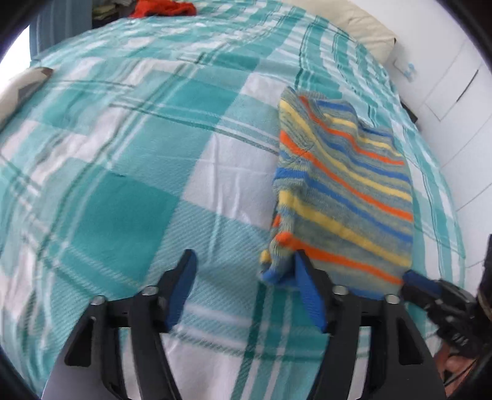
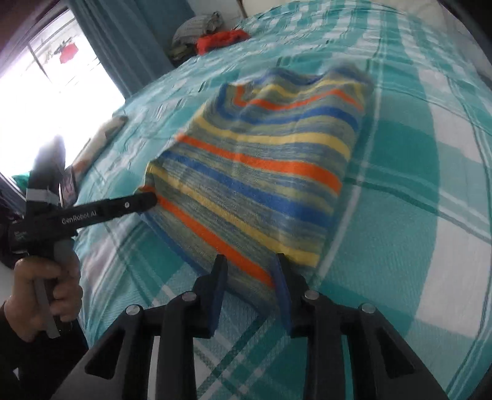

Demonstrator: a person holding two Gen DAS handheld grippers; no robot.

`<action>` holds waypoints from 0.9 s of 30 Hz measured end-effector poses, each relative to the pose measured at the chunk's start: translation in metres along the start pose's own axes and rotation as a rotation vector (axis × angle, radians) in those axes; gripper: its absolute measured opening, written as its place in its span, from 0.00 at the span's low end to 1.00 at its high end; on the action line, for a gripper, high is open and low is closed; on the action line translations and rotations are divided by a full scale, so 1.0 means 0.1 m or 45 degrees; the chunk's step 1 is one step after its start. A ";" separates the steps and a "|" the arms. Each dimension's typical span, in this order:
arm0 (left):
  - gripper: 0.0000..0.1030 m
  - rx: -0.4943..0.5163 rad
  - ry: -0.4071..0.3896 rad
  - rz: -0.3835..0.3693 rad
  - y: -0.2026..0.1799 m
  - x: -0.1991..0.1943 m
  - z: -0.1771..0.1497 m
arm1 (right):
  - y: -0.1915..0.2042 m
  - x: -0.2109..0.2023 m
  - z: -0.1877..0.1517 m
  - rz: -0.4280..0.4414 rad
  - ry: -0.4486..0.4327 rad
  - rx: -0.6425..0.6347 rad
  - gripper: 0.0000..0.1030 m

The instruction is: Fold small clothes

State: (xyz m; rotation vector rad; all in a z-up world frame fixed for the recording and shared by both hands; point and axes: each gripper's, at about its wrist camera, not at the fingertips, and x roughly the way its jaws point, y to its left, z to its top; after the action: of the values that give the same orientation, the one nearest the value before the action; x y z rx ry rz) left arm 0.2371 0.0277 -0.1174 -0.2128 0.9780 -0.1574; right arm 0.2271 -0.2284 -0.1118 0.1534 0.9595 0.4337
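A small knitted garment with blue, yellow and orange stripes lies folded on the teal checked bedspread. My left gripper is open wide over the bedspread. The garment's bunched near corner rests just inside its right finger. In the right wrist view the same garment spreads ahead, and my right gripper stands open astride its near edge, with the fabric between the fingers. The left gripper, held by a hand, touches the garment's left corner. The right gripper's blue tip meets the garment's other near corner.
A red cloth and a pile of clothes lie at the bed's far end. A pale pillow is at the head. A grey-white object sits near the bed's left edge. Window and teal curtain are beyond it.
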 end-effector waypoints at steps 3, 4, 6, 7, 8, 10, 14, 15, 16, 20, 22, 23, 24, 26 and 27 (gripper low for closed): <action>0.79 -0.008 -0.017 -0.021 0.10 -0.19 -0.18 | 0.03 -0.34 -0.15 -0.048 -0.119 0.075 0.56; 0.82 0.002 -0.012 -0.028 0.11 -0.22 -0.25 | 0.07 -0.45 -0.24 -0.073 -0.157 0.069 0.60; 0.83 0.044 -0.001 -0.028 0.06 -0.21 -0.38 | 0.14 -0.58 -0.42 -0.156 -0.180 0.045 0.69; 0.84 0.081 0.005 -0.029 0.01 -0.22 -0.48 | 0.17 -0.61 -0.54 -0.209 -0.169 0.034 0.69; 0.86 0.121 0.009 -0.026 -0.05 -0.22 -0.56 | 0.20 -0.62 -0.66 -0.249 -0.153 0.028 0.69; 0.88 0.190 0.012 -0.006 -0.17 -0.20 -0.68 | 0.23 -0.66 -0.88 -0.299 -0.132 0.036 0.69; 0.97 0.279 0.012 0.042 -0.37 -0.09 -0.83 | 0.25 -0.72 -1.27 -0.419 -0.150 0.055 0.78; 0.97 0.299 0.020 0.075 -0.40 -0.05 -0.85 | 0.22 -0.72 -1.31 -0.454 -0.158 0.059 0.84; 0.99 0.319 0.027 0.101 -0.43 -0.01 -0.87 | 0.20 -0.70 -1.37 -0.486 -0.161 0.071 0.85; 1.00 0.358 0.009 0.139 -0.47 0.10 -0.94 | 0.16 -0.62 -1.53 -0.507 -0.185 0.084 0.92; 1.00 0.365 0.000 0.146 -0.46 0.13 -0.96 | 0.20 -0.55 -1.53 -0.534 -0.171 0.036 0.97; 1.00 0.369 -0.004 0.156 -0.47 0.14 -0.97 | 0.22 -0.50 -1.52 -0.554 -0.158 0.011 1.00; 1.00 0.372 -0.008 0.167 -0.47 0.14 -0.98 | 0.23 -0.46 -1.51 -0.573 -0.150 -0.005 1.00; 0.99 0.370 -0.017 0.181 -0.48 0.15 -1.00 | 0.22 -0.44 -1.51 -0.575 -0.161 -0.008 1.00; 0.99 0.370 -0.023 0.185 -0.48 0.15 -1.01 | 0.21 -0.44 -1.52 -0.569 -0.168 -0.004 1.00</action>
State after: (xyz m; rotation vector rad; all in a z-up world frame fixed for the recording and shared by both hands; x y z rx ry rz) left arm 0.1592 -0.0329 -0.1718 0.1228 0.9372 -0.1622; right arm 0.0746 -0.2374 -0.1579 -0.0369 0.8332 0.0131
